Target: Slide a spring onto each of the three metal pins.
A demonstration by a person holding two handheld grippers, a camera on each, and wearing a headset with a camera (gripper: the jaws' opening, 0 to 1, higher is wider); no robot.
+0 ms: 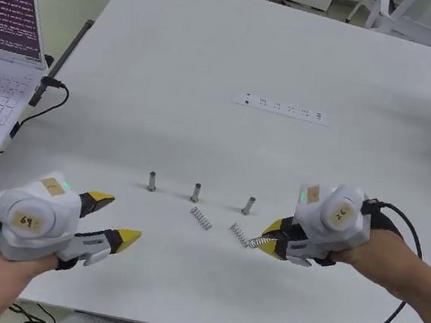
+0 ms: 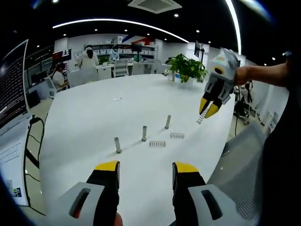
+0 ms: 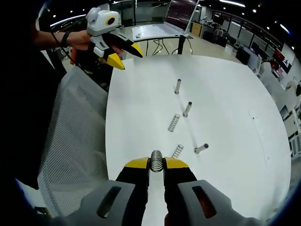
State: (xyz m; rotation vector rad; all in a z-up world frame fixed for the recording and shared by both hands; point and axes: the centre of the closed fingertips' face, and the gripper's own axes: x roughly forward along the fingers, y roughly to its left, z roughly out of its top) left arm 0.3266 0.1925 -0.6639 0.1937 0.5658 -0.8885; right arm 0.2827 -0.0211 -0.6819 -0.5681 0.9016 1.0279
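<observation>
Three short metal pins stand in a row on the white table: left (image 1: 152,180), middle (image 1: 196,192), right (image 1: 249,205). All three are bare. Two springs lie loose just in front of them (image 1: 201,218) (image 1: 238,232). My right gripper (image 1: 273,238) is shut on a third spring (image 3: 156,161), held a little above the table, near the right pin. The held spring sticks out past the yellow tips (image 1: 257,242). My left gripper (image 1: 115,217) hovers open and empty, left of the pins (image 2: 144,133).
An open laptop (image 1: 2,72) with a plugged-in cable (image 1: 50,92) sits at the table's left edge. A white power strip (image 1: 282,108) lies behind the pins. A mesh chair (image 3: 75,141) stands by the near edge. A potted plant (image 2: 188,68) stands at the far end.
</observation>
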